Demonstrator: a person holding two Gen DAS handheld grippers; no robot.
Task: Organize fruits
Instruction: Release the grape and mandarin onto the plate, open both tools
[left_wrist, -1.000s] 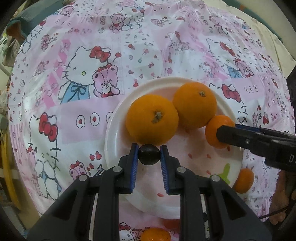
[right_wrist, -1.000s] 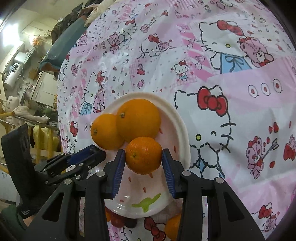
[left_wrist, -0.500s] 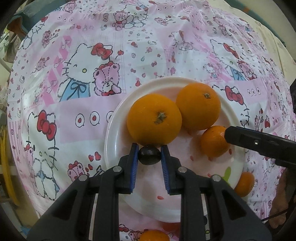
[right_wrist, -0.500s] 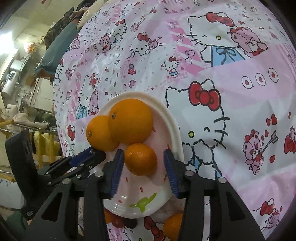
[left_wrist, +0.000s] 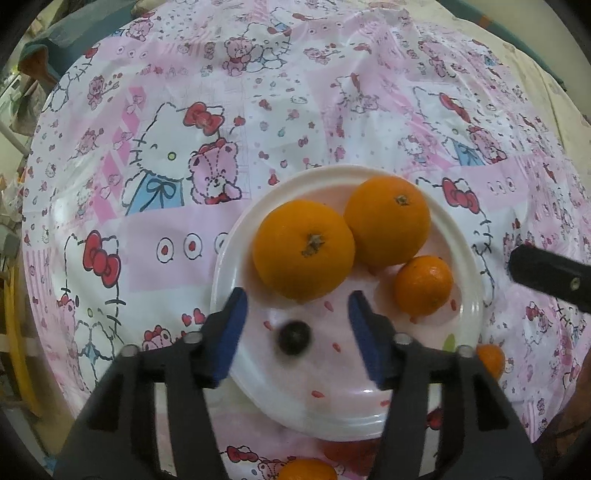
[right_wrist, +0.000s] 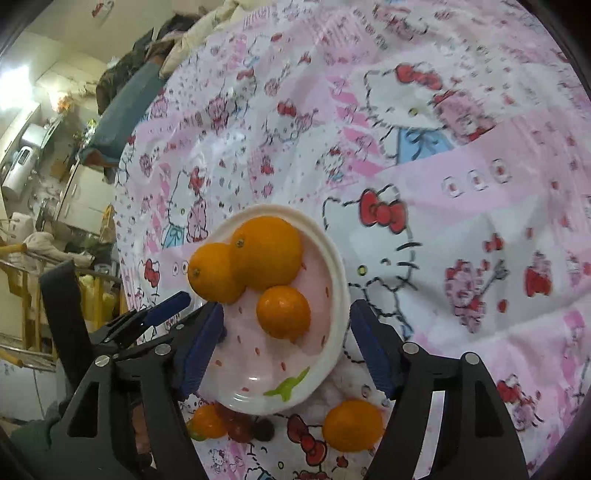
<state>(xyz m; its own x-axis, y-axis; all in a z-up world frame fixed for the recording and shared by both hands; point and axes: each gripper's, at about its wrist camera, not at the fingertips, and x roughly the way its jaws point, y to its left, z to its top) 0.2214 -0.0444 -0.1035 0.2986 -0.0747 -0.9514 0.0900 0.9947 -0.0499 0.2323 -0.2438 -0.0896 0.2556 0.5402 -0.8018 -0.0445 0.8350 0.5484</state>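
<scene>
Pink cartoon-print plastic tablecloth (right_wrist: 461, 206) fills the view; white cabinets (right_wrist: 86, 195) at 9 o'clock, bright ceiling light (right_wrist: 14, 79) at 10 o'clock.
</scene>
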